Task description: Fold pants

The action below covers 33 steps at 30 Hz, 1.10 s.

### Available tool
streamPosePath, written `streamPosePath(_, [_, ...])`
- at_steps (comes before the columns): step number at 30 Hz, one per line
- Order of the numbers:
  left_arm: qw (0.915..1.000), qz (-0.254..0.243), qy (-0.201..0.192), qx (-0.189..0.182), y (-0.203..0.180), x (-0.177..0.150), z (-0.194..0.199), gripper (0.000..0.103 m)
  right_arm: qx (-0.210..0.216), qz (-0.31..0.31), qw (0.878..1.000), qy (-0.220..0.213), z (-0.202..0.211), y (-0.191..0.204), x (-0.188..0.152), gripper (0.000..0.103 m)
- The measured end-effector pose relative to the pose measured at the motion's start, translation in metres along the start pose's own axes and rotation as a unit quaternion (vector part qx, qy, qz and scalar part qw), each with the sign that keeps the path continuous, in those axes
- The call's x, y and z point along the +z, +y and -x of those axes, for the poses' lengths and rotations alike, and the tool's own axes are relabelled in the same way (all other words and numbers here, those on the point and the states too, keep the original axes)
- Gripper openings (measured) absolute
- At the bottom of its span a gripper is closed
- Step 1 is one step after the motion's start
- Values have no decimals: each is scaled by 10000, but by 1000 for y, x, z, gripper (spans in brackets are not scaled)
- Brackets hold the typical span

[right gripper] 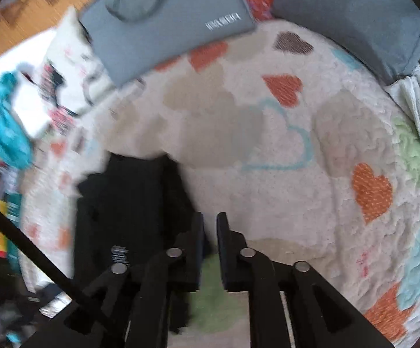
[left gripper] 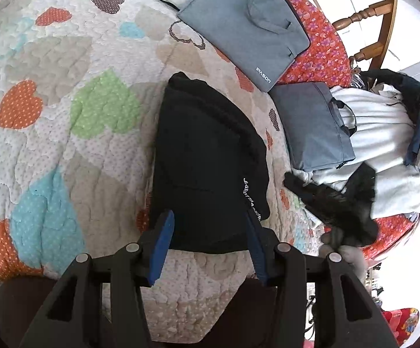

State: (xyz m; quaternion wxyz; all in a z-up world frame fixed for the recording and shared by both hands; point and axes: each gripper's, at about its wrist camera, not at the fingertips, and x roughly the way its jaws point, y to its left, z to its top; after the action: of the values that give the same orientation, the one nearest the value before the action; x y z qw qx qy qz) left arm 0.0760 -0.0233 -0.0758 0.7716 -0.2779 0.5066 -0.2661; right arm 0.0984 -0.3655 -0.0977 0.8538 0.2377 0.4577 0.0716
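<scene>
The black pants (left gripper: pixel 210 159) lie folded in a compact bundle on the heart-patterned quilt (left gripper: pixel 64 116), a grey laptop bag (left gripper: pixel 244 26) at their 1 o'clock. The left gripper (left gripper: pixel 210 246) hangs over their near edge, fingers wide. The right gripper (right gripper: pixel 210 249) has its fingers narrow, nothing between them, pants (right gripper: pixel 128 203) at its 10 o'clock.

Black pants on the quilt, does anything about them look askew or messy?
Nothing stands out: the black pants lie in a compact folded bundle on the heart quilt. The left gripper is open over their near edge.
</scene>
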Motion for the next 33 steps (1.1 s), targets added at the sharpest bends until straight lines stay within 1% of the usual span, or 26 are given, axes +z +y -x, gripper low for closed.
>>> streamPosePath(1, [10000,-25,-5,23,0,-1,0,47,72,62,10000,-14,2,7,0,40])
streamPosePath(3, [10000,-34,1,39,0,-2,0,48,25,207,9998,-51,-3,18,-1,56])
streamPosePath(5, [10000,-13,4,33,2,-3,1,48,-118,182,9998,47,-16,16,-2,56])
streamPosePath(6, [10000,-5,-2,38,3,-4,2,48,2,-46,9998,181,-24,8,-5,56])
streamPosePath(7, [10000,4,-6,52,5,-3,2,48,250,-365,9985,317,-33,-3,-9,56])
streamPosePath(8, [10000,19,-6,58,6,-4,2,48,523,-641,9959,366,-37,-13,-14,56])
streamPosePath(10, [9999,95,8,56,11,-3,1,48,971,-1018,9894,356,-44,-29,-19,56])
streamPosePath(11, [9999,126,17,54,12,-4,0,48,1151,-1159,9859,373,-47,-36,-22,56])
streamPosePath(12, [9999,157,32,45,13,-4,0,48,1353,-1365,9804,437,-50,-44,-26,49])
streamPosePath(13, [9998,168,41,36,14,-4,-1,48,1495,-1471,9765,501,-52,-48,-29,32])
streamPosePath(15, [9999,129,11,67,12,-4,0,49,1835,-1564,9688,584,-50,-53,-35,16])
streamPosePath(17, [9999,98,2,25,8,-2,0,50,1906,-1512,9683,568,-41,-54,-43,12])
streamPosePath(18, [10000,56,-10,18,5,-1,-1,50,1864,-1495,9693,578,-39,-55,-47,9])
streamPosePath(20, [10000,-41,-36,13,-1,1,-1,50,1766,-1550,9703,568,-35,-62,-54,9])
streamPosePath(22, [9998,-167,-109,-32,-10,1,2,50,1601,-1607,9734,328,-29,-69,-56,12])
streamPosePath(23, [9997,-228,-125,-48,-14,1,3,50,1598,-1690,9722,266,-29,-72,-56,12])
streamPosePath(25, [9986,-518,-104,-52,-30,-2,2,50,1749,-1943,9650,195,-32,-78,-55,28])
streamPosePath(26, [9979,-637,-77,-37,-35,-3,0,50,1840,-1994,9623,188,-37,-75,-55,30])
streamPosePath(28, [9962,-876,24,1,-48,-6,-8,50,1924,-1948,9615,232,-43,-69,-53,33])
streamPosePath(29, [9956,-930,88,2,-53,-7,-14,50,2088,-1897,9588,332,-48,-63,-53,33])
streamPosePath(30, [9953,-955,135,-1,-56,-8,-19,50,2137,-1782,9593,483,-53,-56,-54,28])
streamPosePath(31, [9949,-989,180,10,-60,-8,-25,50,2021,-1629,9641,554,-54,-50,-56,14])
streamPosePath(32, [9946,-1018,196,12,-62,-8,-27,50,1960,-1467,9674,654,-54,-44,-59,12])
streamPosePath(33, [9942,-1060,207,-2,-64,-8,-30,50,1957,-1438,9676,688,-52,-43,-62,10])
